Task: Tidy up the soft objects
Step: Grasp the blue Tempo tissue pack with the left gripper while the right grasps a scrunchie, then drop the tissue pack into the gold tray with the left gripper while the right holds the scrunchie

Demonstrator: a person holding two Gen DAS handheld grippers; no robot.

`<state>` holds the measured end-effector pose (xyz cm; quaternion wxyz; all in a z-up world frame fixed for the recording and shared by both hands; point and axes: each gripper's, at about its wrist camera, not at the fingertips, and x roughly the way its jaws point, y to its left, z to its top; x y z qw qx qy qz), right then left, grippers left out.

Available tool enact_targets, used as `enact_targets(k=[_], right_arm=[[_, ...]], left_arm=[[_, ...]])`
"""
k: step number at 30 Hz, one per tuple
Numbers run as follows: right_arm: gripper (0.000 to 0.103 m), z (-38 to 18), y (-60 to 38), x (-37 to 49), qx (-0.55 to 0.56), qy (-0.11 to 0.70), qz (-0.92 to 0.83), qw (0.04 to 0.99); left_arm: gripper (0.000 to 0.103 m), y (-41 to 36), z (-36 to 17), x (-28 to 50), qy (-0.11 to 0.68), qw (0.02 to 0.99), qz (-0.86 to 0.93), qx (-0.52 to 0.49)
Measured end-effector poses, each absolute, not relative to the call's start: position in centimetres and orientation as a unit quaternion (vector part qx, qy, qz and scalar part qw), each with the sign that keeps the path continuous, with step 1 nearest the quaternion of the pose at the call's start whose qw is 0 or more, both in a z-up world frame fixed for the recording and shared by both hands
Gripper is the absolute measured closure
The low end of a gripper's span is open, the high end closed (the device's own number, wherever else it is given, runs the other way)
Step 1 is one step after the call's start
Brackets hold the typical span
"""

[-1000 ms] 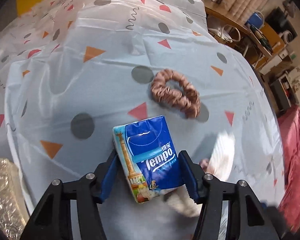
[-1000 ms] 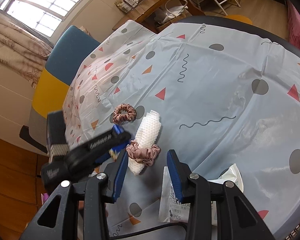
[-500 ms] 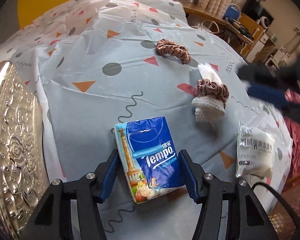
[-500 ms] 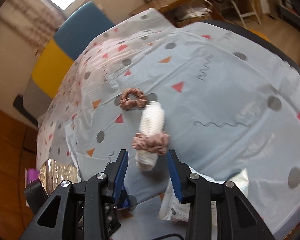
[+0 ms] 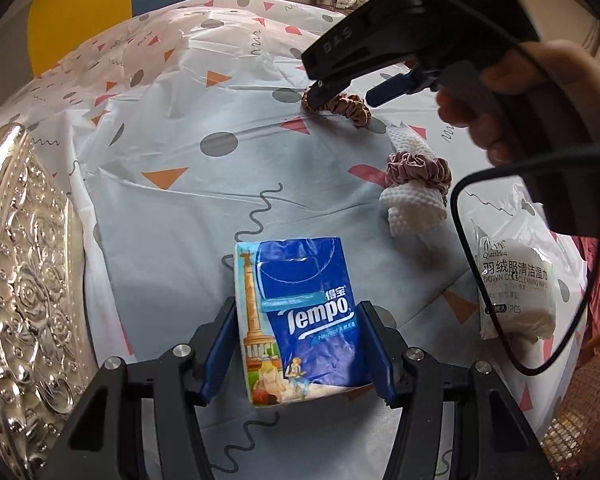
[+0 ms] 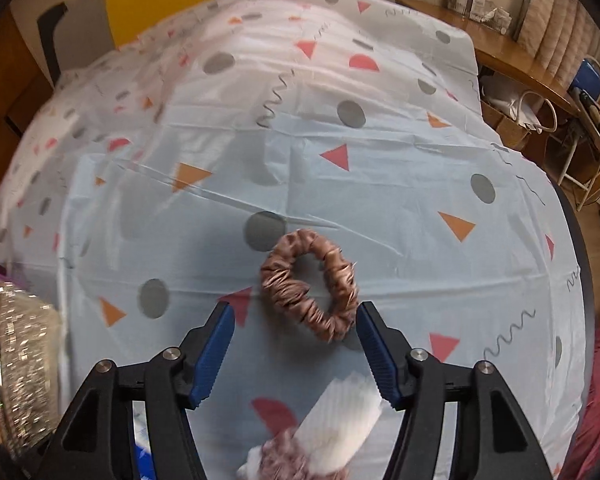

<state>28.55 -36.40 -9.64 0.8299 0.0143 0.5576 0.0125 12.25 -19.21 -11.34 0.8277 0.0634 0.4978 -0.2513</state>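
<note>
— Since half a second ago, what has shifted?

— From the left wrist camera, the right gripper (image 5: 342, 92) has swung in from the right edge to hang over the far brown satin scrunchie (image 5: 338, 107), its blue fingers parted around nothing. The left gripper (image 5: 298, 354) has stayed clamped on the blue Tempo tissue pack (image 5: 300, 320), which stands upright between its blue pads.

— And the surface around it?

— A pale blue plastic tablecloth with grey dots, red and orange triangles and squiggles (image 5: 172, 132), creased and glossy. At the left edge lies an embossed silver foil tray (image 5: 24, 292). To the right, a rolled white waffle cloth (image 5: 414, 196) wears a pink scrunchie (image 5: 418, 170); a white wet-wipe packet (image 5: 514, 284) lies near the table's right edge, partly behind a black cable (image 5: 480, 280).

— The room?

— A yellow and blue chair back (image 5: 132, 0) stands behind the table.

— Now the right wrist view.

— Open fingers (image 6: 216, 348) flank the brown scrunchie (image 6: 310, 284) lying flat on the cloth (image 6: 380, 184), not touching it. The white roll (image 6: 340, 420) shows low between them. A wooden shelf (image 6: 500, 52) with small packages and a blue chair (image 6: 592, 76) stand at the far right; the silver tray (image 6: 12, 360) glints at the left.
</note>
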Motion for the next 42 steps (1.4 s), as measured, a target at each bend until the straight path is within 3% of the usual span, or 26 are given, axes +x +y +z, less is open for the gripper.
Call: enact_targets(k=[2,3,4,5,6,8,18,26,33,42], right_arm=[[0.039,-10.5,-36.7,29.3,0.018,0.565,0.008,0.825],[0.044,-10.8,-36.7,29.4,0.019,0.567,0.009,0.823],[0.054,-11.0,-36.7,29.6,0.018,0.566,0.009,0.824],[0.077,-11.2,-36.7,29.6,0.018,0.567,0.010,0.823],[0.085,-11.2,-36.7,29.4,0.014,0.564,0.005,0.826],[0.090,-10.8,-36.8,28.6,0.025,0.558,0.015,0.830],[0.090,-5.4,-36.6,19.4,0.086,0.506,0.051,0.857],[0.090,-6.0,-37.7,13.3,0.188,0.464,0.040,0.865],[0.090,-5.5,-39.5,12.8,0.208,0.430,0.005,0.878],[0.090,-5.7,-35.1,13.1,0.106,0.444,0.074,0.887]], left_arm=[[0.045,-19.8,-11.6,12.4,0.492,0.831,-0.251,0.066],[0.045,-19.9,-11.7,12.3,0.488,0.833,-0.251,0.070],[0.045,-20.0,-11.7,12.1,0.483,0.835,-0.252,0.073],[0.045,-19.9,-11.7,11.9,0.480,0.837,-0.252,0.072],[0.045,-19.9,-11.7,12.0,0.478,0.838,-0.253,0.070],[0.045,-19.9,-11.7,11.8,0.474,0.841,-0.253,0.069],[0.045,-20.3,-11.7,10.6,0.462,0.847,-0.251,0.079],[0.051,-21.4,-10.5,12.8,0.512,0.828,-0.216,0.073],[0.051,-22.0,-5.6,16.2,0.505,0.838,-0.202,0.039],[0.051,-14.9,3.5,24.0,0.441,0.888,-0.130,-0.026]])
